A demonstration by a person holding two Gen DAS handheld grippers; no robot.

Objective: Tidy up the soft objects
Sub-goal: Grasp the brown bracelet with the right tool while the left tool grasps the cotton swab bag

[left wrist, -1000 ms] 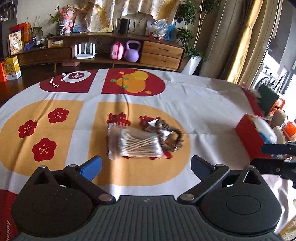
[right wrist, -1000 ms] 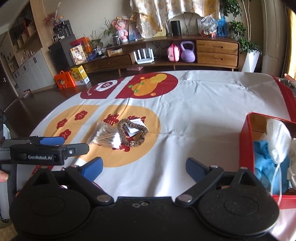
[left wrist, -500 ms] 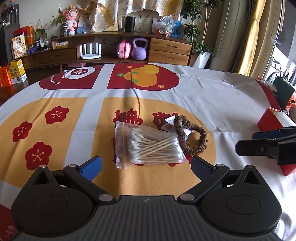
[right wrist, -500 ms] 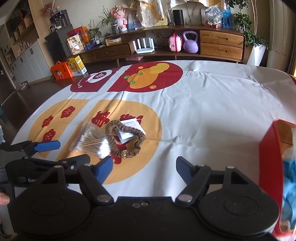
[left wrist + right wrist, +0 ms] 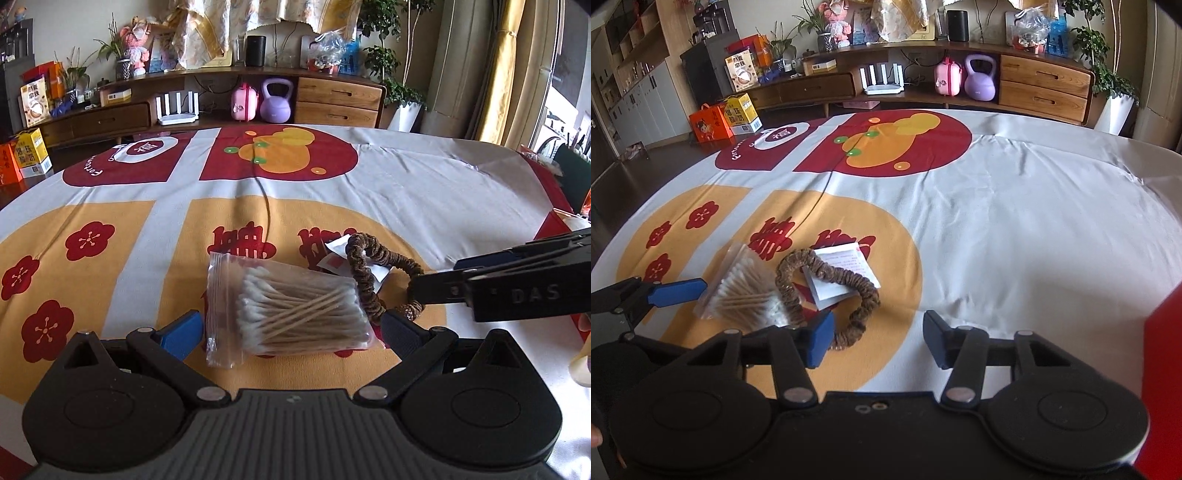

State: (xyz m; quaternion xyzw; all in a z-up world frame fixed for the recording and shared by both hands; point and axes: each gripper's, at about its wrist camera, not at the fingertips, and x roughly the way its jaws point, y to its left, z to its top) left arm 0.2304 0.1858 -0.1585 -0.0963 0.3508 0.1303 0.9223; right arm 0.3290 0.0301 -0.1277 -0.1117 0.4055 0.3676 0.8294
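Observation:
A clear bag of cotton swabs point(image 5: 295, 306) lies on the patterned tablecloth, right between the fingers of my open left gripper point(image 5: 291, 334). It also shows in the right wrist view point(image 5: 746, 295). A brown scrunchie point(image 5: 369, 273) lies to its right on a white paper packet point(image 5: 334, 254); in the right wrist view the scrunchie point(image 5: 831, 284) is just ahead of my open right gripper point(image 5: 877, 339), with the packet point(image 5: 842, 273) under it. The right gripper's fingers point(image 5: 443, 288) reach in from the right, close to the scrunchie. The left gripper's blue fingertip point(image 5: 679, 291) shows beside the swabs.
A red box point(image 5: 1163, 350) stands at the right edge of the table. The tablecloth point(image 5: 1015, 229) stretches white toward the far right. A wooden sideboard point(image 5: 332, 96) with a purple kettlebell point(image 5: 277, 101) stands beyond the table.
Both grippers have moved in toward the swab bag and scrunchie. The left now straddles the bag; the right has swung left, away from the red box.

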